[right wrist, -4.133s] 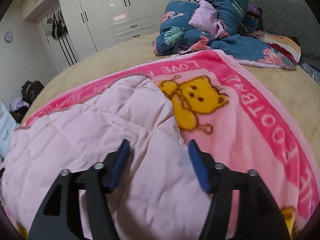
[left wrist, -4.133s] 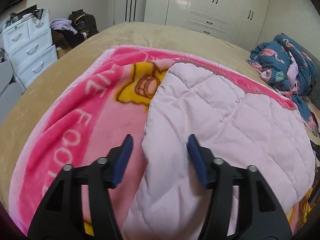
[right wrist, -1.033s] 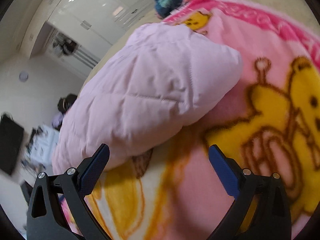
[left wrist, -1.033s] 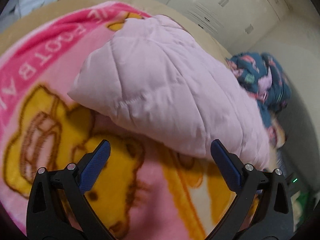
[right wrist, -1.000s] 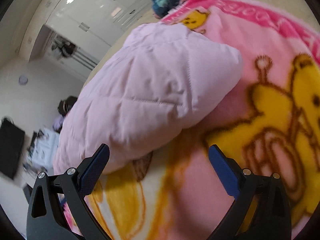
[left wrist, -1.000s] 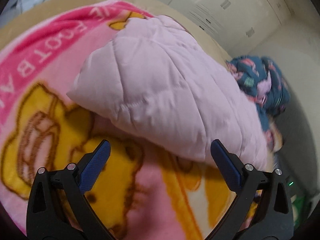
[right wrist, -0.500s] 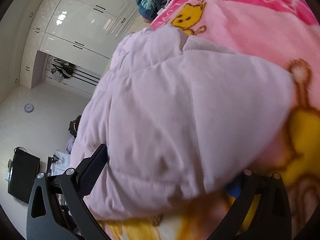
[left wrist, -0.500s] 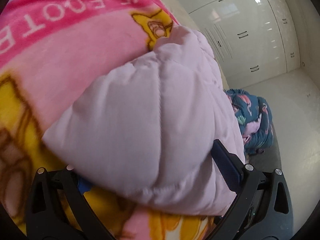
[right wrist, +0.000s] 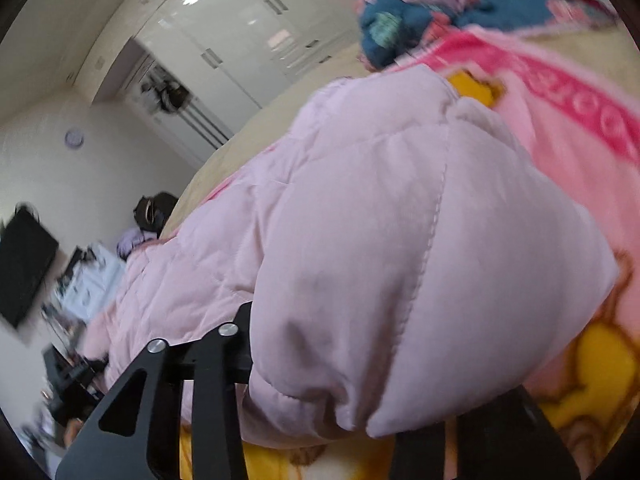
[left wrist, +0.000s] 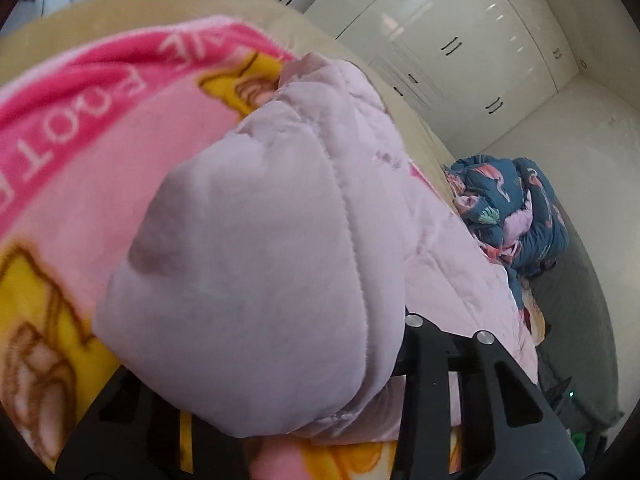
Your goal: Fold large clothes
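Both sets of jaws are closing on the padded pink jacket [left wrist: 256, 264]: the left gripper [left wrist: 264, 408] has one end bunched between its jaws, the right gripper [right wrist: 352, 396] the other. The jacket lies already doubled over on a pink cartoon blanket [left wrist: 80, 152] spread across the bed [left wrist: 100, 16]. By the look of it, another fold remains.

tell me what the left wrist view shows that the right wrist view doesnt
Only the left wrist view shows the white letters on the blanket's pink border and the grey surface beyond the clothes.

Only the right wrist view shows a wall clock, a black screen and hanging items.

Both show the quilted pink garment bulging between a closing tool's fingers, the bear blanket, white wardrobes and a blue patterned pile.
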Demonstrator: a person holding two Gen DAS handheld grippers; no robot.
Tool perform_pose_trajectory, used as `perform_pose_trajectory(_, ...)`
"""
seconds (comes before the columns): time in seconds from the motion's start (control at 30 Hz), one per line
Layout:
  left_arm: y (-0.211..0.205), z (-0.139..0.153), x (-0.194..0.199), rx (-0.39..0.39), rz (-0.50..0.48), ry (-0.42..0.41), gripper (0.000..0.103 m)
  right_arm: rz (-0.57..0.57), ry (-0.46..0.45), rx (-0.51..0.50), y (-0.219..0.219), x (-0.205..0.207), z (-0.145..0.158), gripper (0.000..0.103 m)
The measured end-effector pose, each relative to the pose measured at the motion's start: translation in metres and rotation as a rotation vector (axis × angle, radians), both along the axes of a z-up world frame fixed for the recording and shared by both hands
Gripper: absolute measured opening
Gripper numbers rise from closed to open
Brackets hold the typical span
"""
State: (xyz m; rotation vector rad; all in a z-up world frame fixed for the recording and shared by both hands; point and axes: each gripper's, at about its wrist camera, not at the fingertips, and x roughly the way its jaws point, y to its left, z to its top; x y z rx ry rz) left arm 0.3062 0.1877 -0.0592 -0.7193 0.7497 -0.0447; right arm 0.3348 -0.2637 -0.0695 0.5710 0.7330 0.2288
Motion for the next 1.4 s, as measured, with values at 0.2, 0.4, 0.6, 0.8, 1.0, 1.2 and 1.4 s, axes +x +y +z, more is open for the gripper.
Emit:
perform_pose_trajectory(0.2,-0.006,0.028,-0.039,0.103,-0.024,0.013,0.029,0.079,-0.067,-0.113,0.011,-0.046,0.031,0.033)
perform_pose_trajectory(0.4,-0.014,0.031,-0.090,0.185,-0.053,0.063,0.029,0.099,-0.052,-0.132,0.013,-0.106,0.037,0.033)
perform_pose_trajectory(0.6,-0.022,0.025,-0.134,0.251,-0.071,0.092,0.031,0.089,-0.005,-0.130,0.009,-0.158,0.025,0.035)
perform_pose_trajectory(0.8,-0.026,0.015,-0.146,0.297,-0.068,0.111,0.037,0.055,0.054,-0.072,0.000,-0.172,0.003,0.047)
perform_pose_trajectory(1.0,-0.020,0.009,-0.153,0.279,-0.046,0.133,0.054,0.027,0.092,-0.037,-0.007,-0.180,-0.005,0.073)
perform_pose_trajectory(1.2,-0.018,0.023,-0.173,0.268,-0.022,0.159,0.092,0.046,0.120,-0.053,-0.019,-0.207,0.006,0.086)
perform_pose_trajectory(1.4,-0.031,0.046,-0.206,0.302,-0.013,0.098,0.094,0.056,0.030,-0.213,-0.009,-0.256,0.041,0.098)
